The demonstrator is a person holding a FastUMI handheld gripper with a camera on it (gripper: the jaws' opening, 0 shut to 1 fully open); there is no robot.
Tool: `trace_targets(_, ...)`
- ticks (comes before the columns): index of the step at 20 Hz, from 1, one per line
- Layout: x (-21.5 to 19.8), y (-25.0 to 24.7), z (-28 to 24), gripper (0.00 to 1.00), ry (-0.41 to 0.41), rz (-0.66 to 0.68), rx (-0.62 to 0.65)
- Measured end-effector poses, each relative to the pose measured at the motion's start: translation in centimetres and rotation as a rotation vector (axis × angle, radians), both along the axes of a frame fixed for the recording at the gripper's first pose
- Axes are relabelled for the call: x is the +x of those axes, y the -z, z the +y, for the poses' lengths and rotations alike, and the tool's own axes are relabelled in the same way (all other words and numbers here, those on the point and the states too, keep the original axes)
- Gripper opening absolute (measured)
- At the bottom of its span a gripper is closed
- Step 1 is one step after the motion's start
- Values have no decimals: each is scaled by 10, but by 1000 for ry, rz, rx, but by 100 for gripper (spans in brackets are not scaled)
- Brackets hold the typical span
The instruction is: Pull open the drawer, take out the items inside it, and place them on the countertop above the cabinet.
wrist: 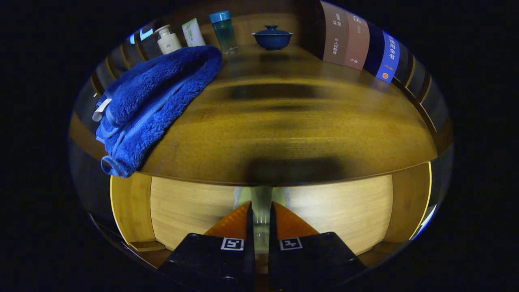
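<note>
Blue fluffy towel (156,99); dark blue lidded bowl (272,37); yellow-brown wooden countertop (292,125).

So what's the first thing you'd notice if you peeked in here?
The fluffy blue towel heaped on the wooden countertop, hanging over its front edge. Behind it stand bottles and a blue lidded bowl, with books to the side. Down below, the gripper has its fingers nearly together around a pale knob on the drawer front.
</note>
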State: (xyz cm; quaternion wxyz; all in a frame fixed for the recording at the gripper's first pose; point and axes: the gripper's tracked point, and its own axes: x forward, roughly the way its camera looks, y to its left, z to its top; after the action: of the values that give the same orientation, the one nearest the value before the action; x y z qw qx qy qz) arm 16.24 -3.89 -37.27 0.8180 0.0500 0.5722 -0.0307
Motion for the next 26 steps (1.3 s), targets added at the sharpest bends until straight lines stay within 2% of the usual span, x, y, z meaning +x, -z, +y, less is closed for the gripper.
trace_targets(6,-16,-58,1,17,-13,-114,24)
trace_targets(9,-18,-102,0,17,-34,-218,11)
trace_targets(14,10,-172,-6,17,-45,-386,-35)
trace_targets(17,45,-172,-7,17,-25,-404,-21)
trace_targets(22,110,-150,-12,17,22,-356,26)
trace_targets(26,145,-136,-21,17,36,-327,8)
